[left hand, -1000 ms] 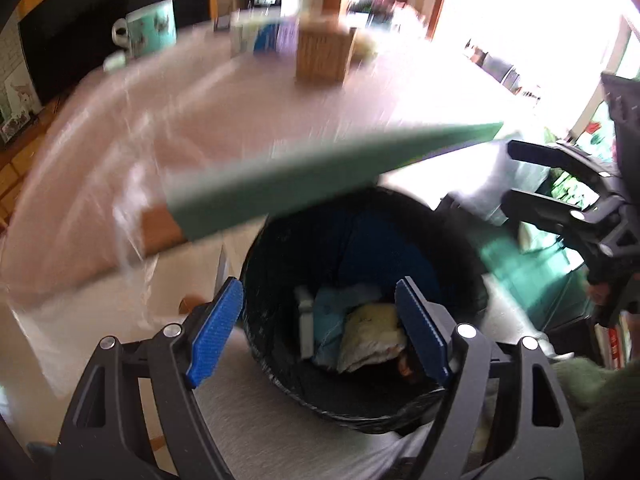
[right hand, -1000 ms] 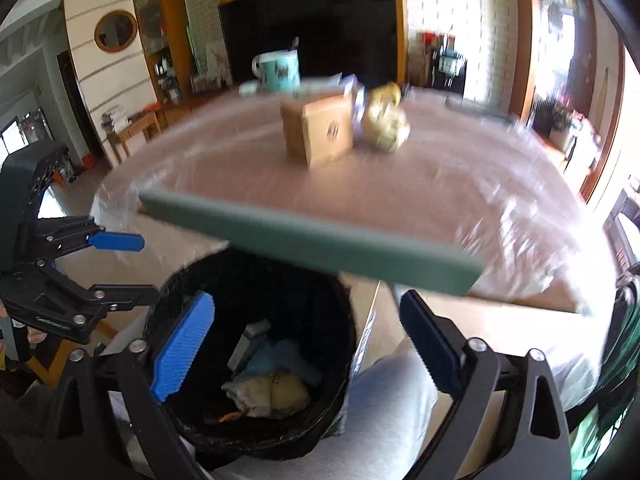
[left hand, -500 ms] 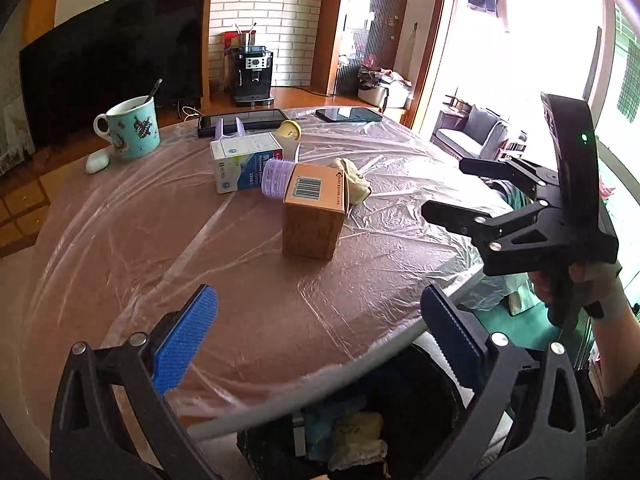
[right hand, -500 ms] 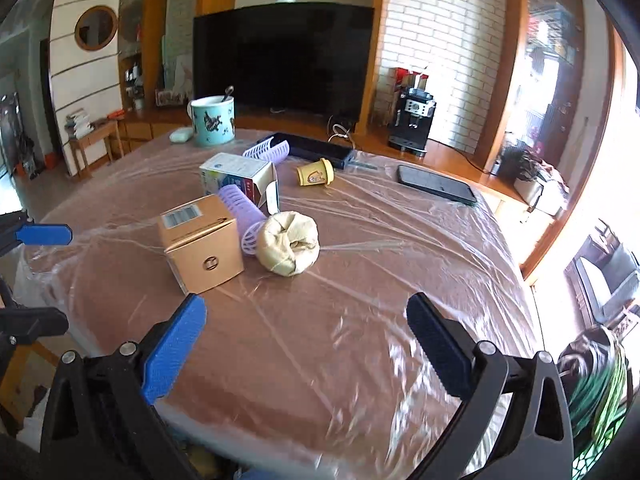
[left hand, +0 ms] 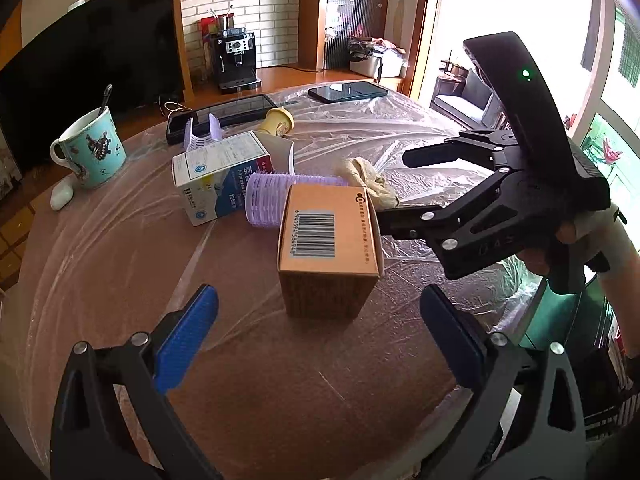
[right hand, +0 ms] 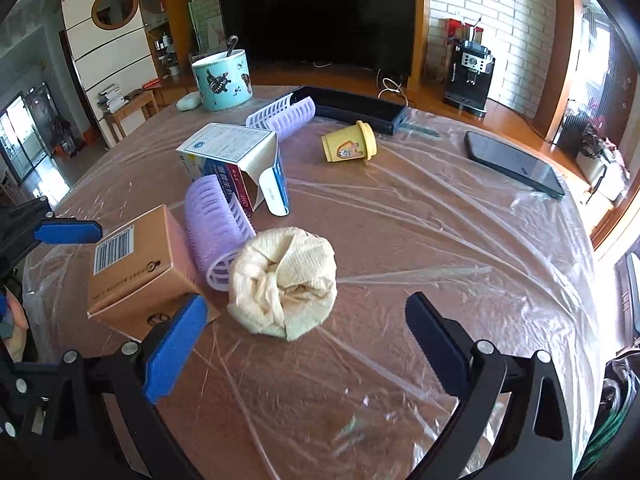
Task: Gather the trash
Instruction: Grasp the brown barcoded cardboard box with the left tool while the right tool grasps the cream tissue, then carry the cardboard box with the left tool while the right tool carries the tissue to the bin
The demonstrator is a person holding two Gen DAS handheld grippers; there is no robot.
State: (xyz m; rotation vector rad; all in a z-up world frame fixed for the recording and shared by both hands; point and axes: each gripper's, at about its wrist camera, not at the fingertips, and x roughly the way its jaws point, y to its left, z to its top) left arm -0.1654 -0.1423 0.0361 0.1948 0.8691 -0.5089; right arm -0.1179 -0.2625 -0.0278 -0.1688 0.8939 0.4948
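Observation:
A brown cardboard box [left hand: 329,248] with a barcode stands on the plastic-covered table, just ahead of my open, empty left gripper [left hand: 320,340]. It also shows in the right wrist view [right hand: 136,268]. A crumpled beige paper ball [right hand: 284,280] lies just ahead of my open, empty right gripper [right hand: 304,336]; it shows behind the box in the left wrist view [left hand: 370,180]. A purple hair roller [right hand: 218,228], an open white and blue carton [right hand: 236,160] and a small yellow cup [right hand: 350,146] on its side lie further back. The right gripper [left hand: 404,192] is seen open beside the box.
A teal mug [left hand: 90,148] with a spoon, a second purple roller [right hand: 282,114], a black tray [right hand: 348,110] and a dark phone [right hand: 514,162] sit toward the table's far side. The round table [right hand: 440,240] is wrapped in clear plastic film. A TV and coffee machine stand behind.
Both grippers rose from over the black trash bin below the table edge and now point across the tabletop, closer to the box and paper ball. The bin is out of view.

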